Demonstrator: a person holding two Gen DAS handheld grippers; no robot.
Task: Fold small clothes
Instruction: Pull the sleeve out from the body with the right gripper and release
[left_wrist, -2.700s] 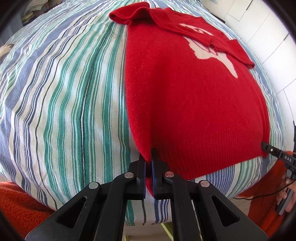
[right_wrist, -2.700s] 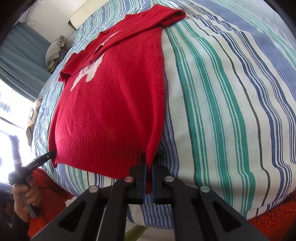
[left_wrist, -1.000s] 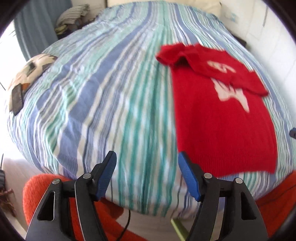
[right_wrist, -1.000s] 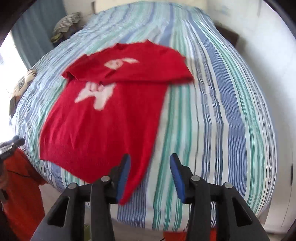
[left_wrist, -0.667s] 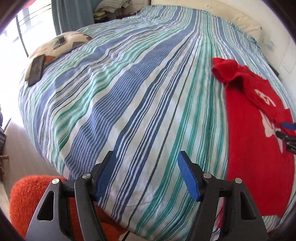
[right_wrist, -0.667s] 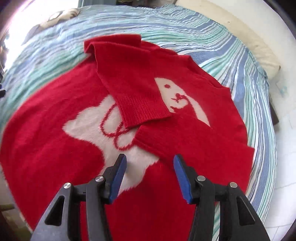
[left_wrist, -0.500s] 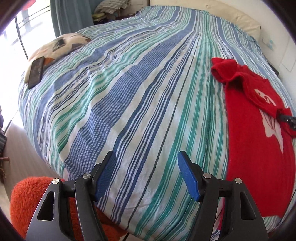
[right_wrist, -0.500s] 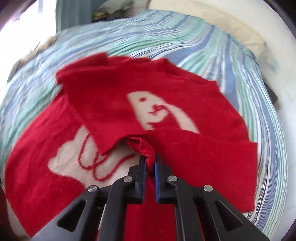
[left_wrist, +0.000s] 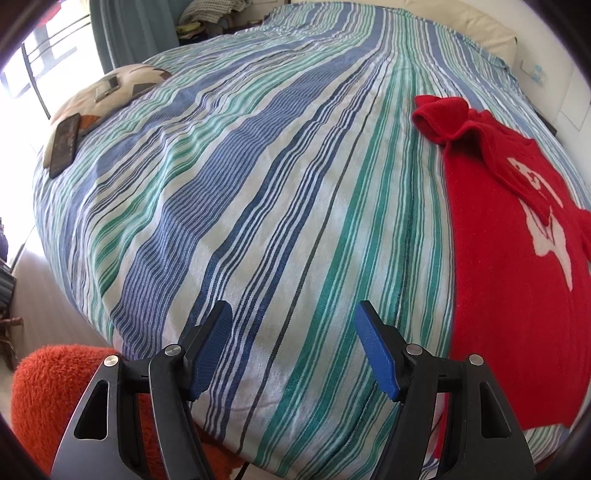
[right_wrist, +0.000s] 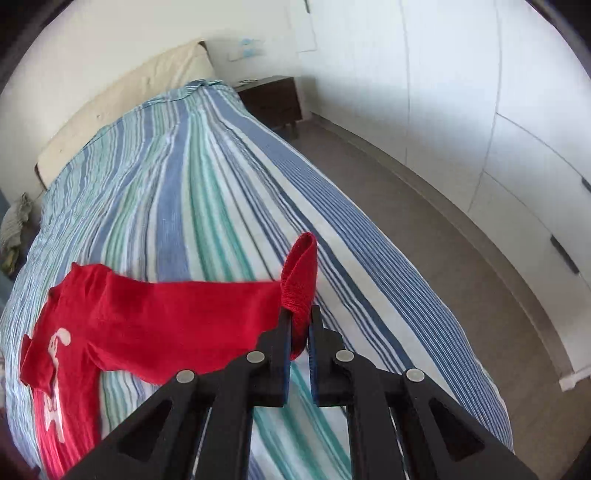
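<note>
A red sweater (left_wrist: 517, 280) with a white figure on its chest is spread on the striped bed (left_wrist: 258, 184), near the bed's foot end and on its right half as seen from the left wrist camera. The right tool (right_wrist: 296, 334) is pressed together on the ribbed cuff (right_wrist: 301, 275) of one sleeve (right_wrist: 177, 314), which is lifted clear of the cover and stretched out sideways from the body of the garment. The sleeve's long axis runs from the shoulder, at the far left of the right wrist view, across to the tool; the sweater's body therefore lies to the left of that tool. The left tool (left_wrist: 295, 347) is spread wide and holds nothing; it is held over bare cover, with the sweater well off to its right. The other sleeve (left_wrist: 476, 129) is seen folded across the chest. It is judged that the held sleeve is to be carried leftward and laid over the body, and that the right arm alone is placed for this.
</note>
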